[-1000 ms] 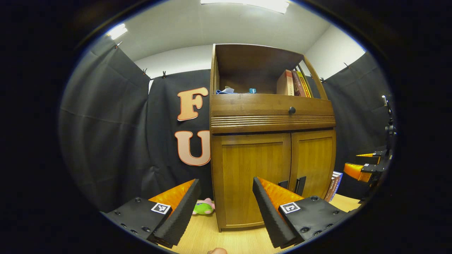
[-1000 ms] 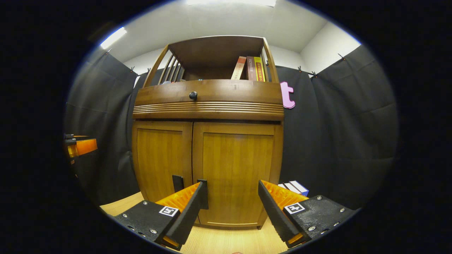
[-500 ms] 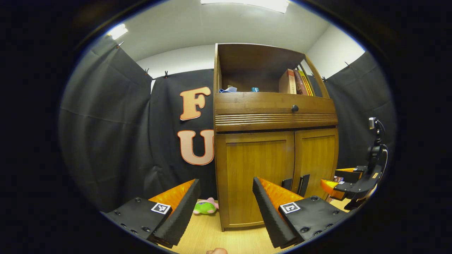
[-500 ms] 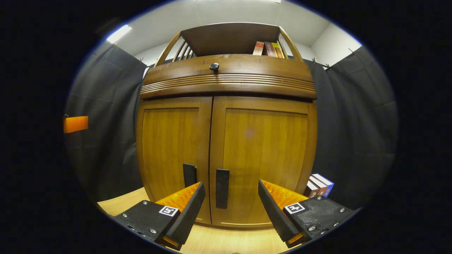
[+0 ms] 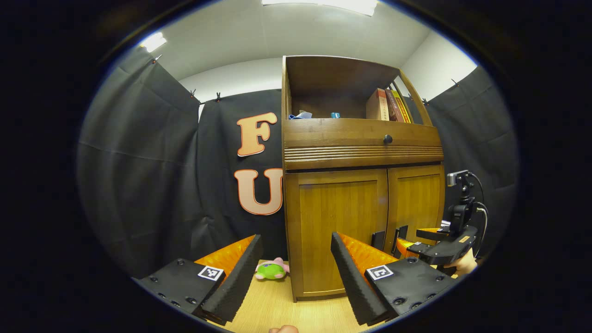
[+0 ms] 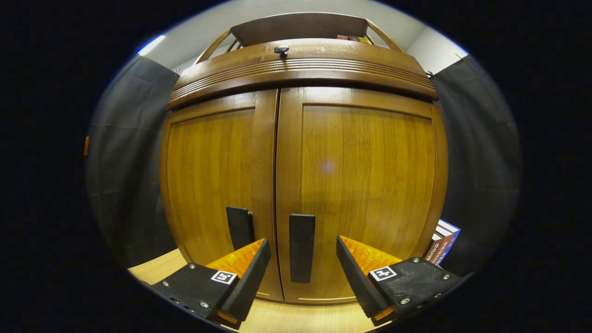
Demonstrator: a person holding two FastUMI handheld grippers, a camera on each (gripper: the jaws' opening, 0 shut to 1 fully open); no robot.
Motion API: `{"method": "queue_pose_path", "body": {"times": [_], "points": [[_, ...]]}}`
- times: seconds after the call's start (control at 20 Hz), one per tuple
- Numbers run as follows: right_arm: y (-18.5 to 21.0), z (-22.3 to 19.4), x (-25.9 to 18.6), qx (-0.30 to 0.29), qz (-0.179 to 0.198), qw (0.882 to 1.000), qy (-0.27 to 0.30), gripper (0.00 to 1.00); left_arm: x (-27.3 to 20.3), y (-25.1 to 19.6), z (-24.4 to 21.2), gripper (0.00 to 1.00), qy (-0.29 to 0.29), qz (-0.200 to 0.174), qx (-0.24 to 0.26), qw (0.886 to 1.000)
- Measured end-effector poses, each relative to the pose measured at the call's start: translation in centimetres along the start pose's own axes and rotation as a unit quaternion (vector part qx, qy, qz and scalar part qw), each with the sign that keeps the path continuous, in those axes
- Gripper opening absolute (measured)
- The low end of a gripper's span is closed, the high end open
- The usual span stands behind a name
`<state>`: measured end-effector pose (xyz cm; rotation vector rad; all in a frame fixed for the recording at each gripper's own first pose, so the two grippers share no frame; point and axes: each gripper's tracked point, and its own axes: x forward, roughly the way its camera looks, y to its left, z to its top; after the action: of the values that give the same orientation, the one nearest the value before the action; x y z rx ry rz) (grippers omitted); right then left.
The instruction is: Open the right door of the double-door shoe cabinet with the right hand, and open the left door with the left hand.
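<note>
My right gripper (image 6: 303,263) is spread wide, close to the shoe cabinet (image 6: 305,162), with the right door's black handle (image 6: 302,247) between its fingers, untouched. I should ease forward, centred, before pinching. My left gripper (image 5: 296,268), also spread, waits farther back, left of the cabinet.

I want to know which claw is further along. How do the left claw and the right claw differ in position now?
The right claw is close to the shoe cabinet, its open fingers either side of the right door handle without touching it. The left claw is farther back, aimed past the cabinet's left edge, away from the left door handle. Both are open and hold nothing.
</note>
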<state>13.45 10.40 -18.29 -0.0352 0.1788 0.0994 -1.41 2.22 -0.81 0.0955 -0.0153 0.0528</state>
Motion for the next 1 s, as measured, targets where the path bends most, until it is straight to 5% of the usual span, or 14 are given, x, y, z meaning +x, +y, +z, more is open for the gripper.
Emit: {"method": "queue_pose_path", "body": {"times": [0.05, 0.1, 0.15, 0.25, 0.35, 0.4, 0.65, 0.7, 0.75, 0.85, 0.9, 0.95, 1.0], "points": [[0.0, -0.3, 0.5, 0.002, -0.001, 1.0, 0.002, 0.98, -0.1, 0.0, 0.1, 0.97, -0.001, -0.001, 0.001, 1.0], [-0.2, -0.3, 0.9, 0.005, -0.004, 1.0, 0.002, 0.7, -0.2, 0.0, 0.1, 0.97, -0.002, 0.0, 0.0, 1.0], [-0.3, -0.4, 1.2, 0.009, -0.006, 1.0, 0.001, 0.78, -0.2, 0.0, 0.0, 0.95, -0.001, 0.0, 0.0, 1.0], [-0.3, -0.4, 1.7, 0.015, -0.008, 1.0, 0.0, 0.58, -0.3, -0.1, 0.0, 0.95, -0.001, -0.001, 0.002, 1.0], [-0.3, -0.6, 2.2, 0.019, -0.007, 1.0, 0.0, 0.7, -0.3, 0.1, 0.1, 0.95, -0.002, 0.001, 0.004, 1.0], [-0.3, -0.6, 2.4, 0.019, -0.008, 1.0, 0.001, 0.54, -0.4, 0.1, 0.1, 0.95, -0.002, 0.001, 0.003, 1.0], [0.0, -1.0, 2.9, 0.029, -0.003, 1.0, 0.005, 0.38, -0.4, 0.2, -0.3, 0.96, 0.002, 0.002, -0.001, 1.0], [0.1, -0.9, 2.9, 0.028, -0.001, 1.0, 0.005, 0.27, -0.3, 0.3, -0.4, 0.96, 0.003, 0.001, -0.002, 1.0], [0.1, -1.0, 2.9, 0.03, 0.001, 1.0, 0.004, 0.37, -0.4, 0.3, -0.5, 0.96, 0.004, 0.001, -0.003, 1.0], [0.2, -0.9, 2.9, 0.032, 0.004, 0.999, -0.001, 0.35, -0.3, 0.4, -0.7, 0.96, 0.007, 0.003, -0.003, 1.0], [0.2, -0.8, 2.8, 0.031, 0.005, 1.0, -0.002, 0.43, -0.2, 0.5, -0.8, 0.96, 0.008, 0.004, -0.004, 1.0], [0.1, -0.8, 2.7, 0.029, 0.005, 1.0, -0.002, 0.34, -0.2, 0.6, -0.9, 0.96, 0.01, 0.006, -0.005, 1.0], [0.1, -0.8, 2.5, 0.029, 0.007, 1.0, -0.002, 0.42, -0.3, 0.6, -1.0, 0.97, 0.012, 0.007, -0.005, 1.0]]}}
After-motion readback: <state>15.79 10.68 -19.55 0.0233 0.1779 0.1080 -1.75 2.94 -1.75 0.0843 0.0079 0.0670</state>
